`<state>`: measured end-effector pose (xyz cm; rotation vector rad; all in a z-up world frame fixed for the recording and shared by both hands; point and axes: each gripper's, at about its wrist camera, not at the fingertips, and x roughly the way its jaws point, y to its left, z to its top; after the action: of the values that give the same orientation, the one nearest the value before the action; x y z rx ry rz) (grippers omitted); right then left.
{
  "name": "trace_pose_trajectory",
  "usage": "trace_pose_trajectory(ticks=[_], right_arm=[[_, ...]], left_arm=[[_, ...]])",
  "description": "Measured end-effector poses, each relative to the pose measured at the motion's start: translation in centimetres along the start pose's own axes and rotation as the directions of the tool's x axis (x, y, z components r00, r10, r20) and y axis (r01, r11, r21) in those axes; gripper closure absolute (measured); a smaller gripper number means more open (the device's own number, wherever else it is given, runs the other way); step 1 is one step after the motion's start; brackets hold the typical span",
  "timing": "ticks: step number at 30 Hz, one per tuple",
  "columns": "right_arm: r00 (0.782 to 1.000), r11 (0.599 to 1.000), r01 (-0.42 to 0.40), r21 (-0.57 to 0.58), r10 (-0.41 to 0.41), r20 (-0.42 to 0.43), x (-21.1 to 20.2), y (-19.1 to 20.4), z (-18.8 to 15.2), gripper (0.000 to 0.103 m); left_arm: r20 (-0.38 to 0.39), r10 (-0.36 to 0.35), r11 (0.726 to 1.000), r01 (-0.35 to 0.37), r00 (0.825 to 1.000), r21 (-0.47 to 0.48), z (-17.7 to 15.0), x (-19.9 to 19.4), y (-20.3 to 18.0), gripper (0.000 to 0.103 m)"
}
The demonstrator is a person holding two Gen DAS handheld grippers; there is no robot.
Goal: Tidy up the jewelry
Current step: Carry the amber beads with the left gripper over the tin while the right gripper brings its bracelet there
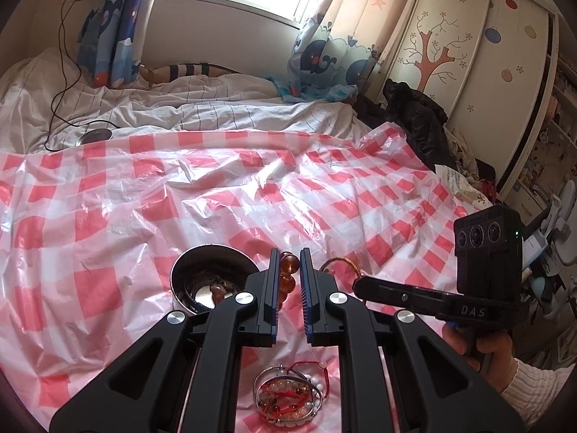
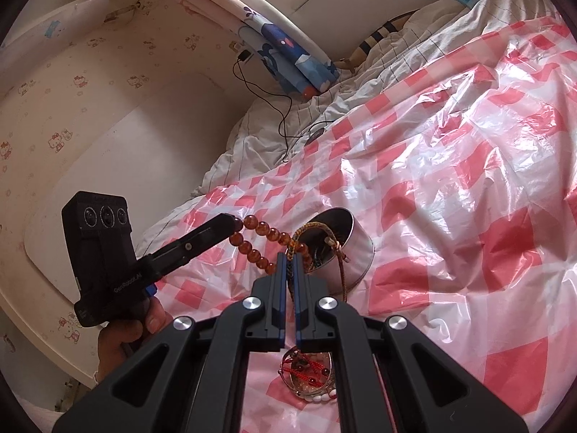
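My left gripper [image 1: 289,258] is shut on an amber bead bracelet [image 1: 286,277], which hangs from its tips beside a round metal tin [image 1: 187,270]; the beads [image 2: 258,240] also show in the right wrist view. My right gripper [image 2: 289,259] is shut on a brown braided cord bracelet [image 2: 340,270] that loops over the tin [image 2: 355,249]; the cord [image 1: 342,263] also shows in the left wrist view. The tin holds some dark jewelry. A pile of bangles, white beads and red string [image 1: 288,397] lies on the red-checked plastic sheet [image 1: 144,216] below both grippers, also in the right wrist view [image 2: 306,379].
The checked sheet [image 2: 468,180] covers a bed with a white striped duvet [image 1: 216,108]. A black cable [image 1: 61,72] and a round disc [image 1: 94,136] lie at the far left. Dark clothes [image 1: 414,115] are heaped by the wardrobe [image 1: 468,54].
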<state>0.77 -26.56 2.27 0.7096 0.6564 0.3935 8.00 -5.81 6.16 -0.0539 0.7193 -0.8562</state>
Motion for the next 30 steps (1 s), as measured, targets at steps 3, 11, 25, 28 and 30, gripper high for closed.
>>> trace_pose_trajectory(ticks=[3,11,25,28,30], right_arm=[[1.0,1.0,-0.013,0.005,0.013,-0.01,0.3,0.0,0.1,0.099],[0.999,0.999,-0.032,0.005,0.032,-0.014,0.9,0.1,1.3,0.099],[0.999,0.999,-0.028,-0.023,0.027,-0.04,4.9,0.3,4.3,0.099],[0.998,0.999,0.008,-0.05,-0.01,-0.054,6.1,0.5,4.6,0.099],[0.997,0.997,0.029,-0.068,-0.033,-0.064,6.9,0.5,4.7,0.099]], left_arm=[[-0.003,-0.001,1.0,0.001,1.0,-0.016,0.0,0.3,0.5,0.093],[-0.012,0.002,0.998,-0.003,1.0,-0.059,0.4,1.5,2.1,0.093],[-0.094,0.085,0.99,-0.095,0.992,-0.109,-0.6,5.7,5.2,0.093],[-0.151,0.168,0.978,-0.183,0.974,-0.097,-1.5,6.6,6.0,0.093],[-0.154,0.185,0.975,-0.201,0.971,-0.098,-1.5,6.5,6.4,0.093]])
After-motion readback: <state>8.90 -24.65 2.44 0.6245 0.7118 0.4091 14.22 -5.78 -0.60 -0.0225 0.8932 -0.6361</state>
